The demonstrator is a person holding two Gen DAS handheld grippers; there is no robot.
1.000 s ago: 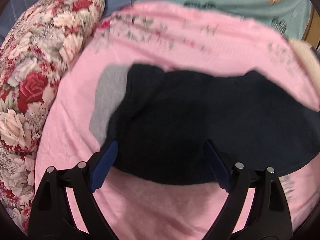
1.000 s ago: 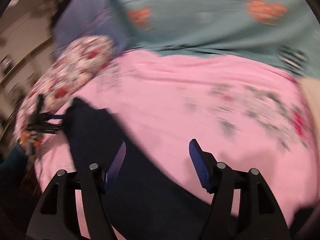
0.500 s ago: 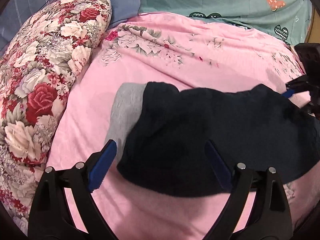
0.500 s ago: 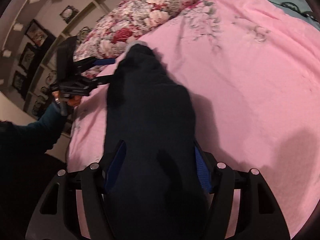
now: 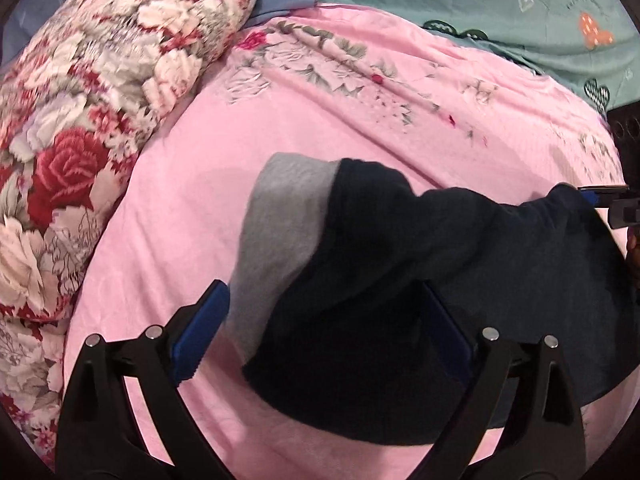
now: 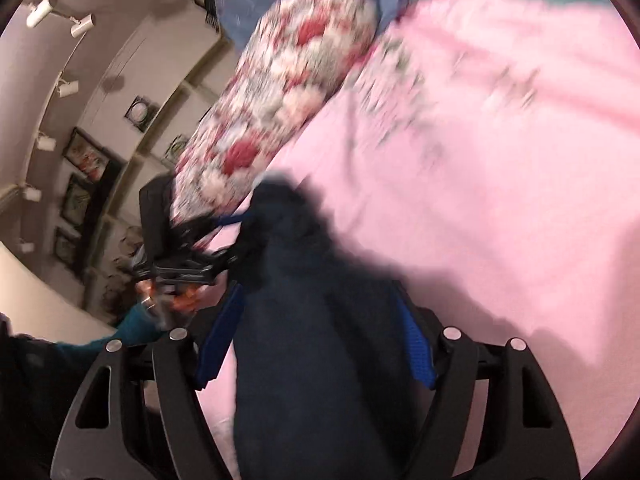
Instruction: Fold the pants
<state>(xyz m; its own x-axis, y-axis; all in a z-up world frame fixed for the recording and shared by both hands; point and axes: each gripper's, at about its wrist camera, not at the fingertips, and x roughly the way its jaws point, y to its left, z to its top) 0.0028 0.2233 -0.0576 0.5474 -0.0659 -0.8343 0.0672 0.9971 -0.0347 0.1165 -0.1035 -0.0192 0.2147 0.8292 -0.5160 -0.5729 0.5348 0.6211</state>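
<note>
small curved print on teal sheet (image 5: 580,2), too tiny to read

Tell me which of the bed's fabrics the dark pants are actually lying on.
The plain pink blanket with the faint grey-green flower sprigs. The dark pants rest on it, apart from the red-rose pillow at its left edge and the teal heart-print sheet at the head.
</note>
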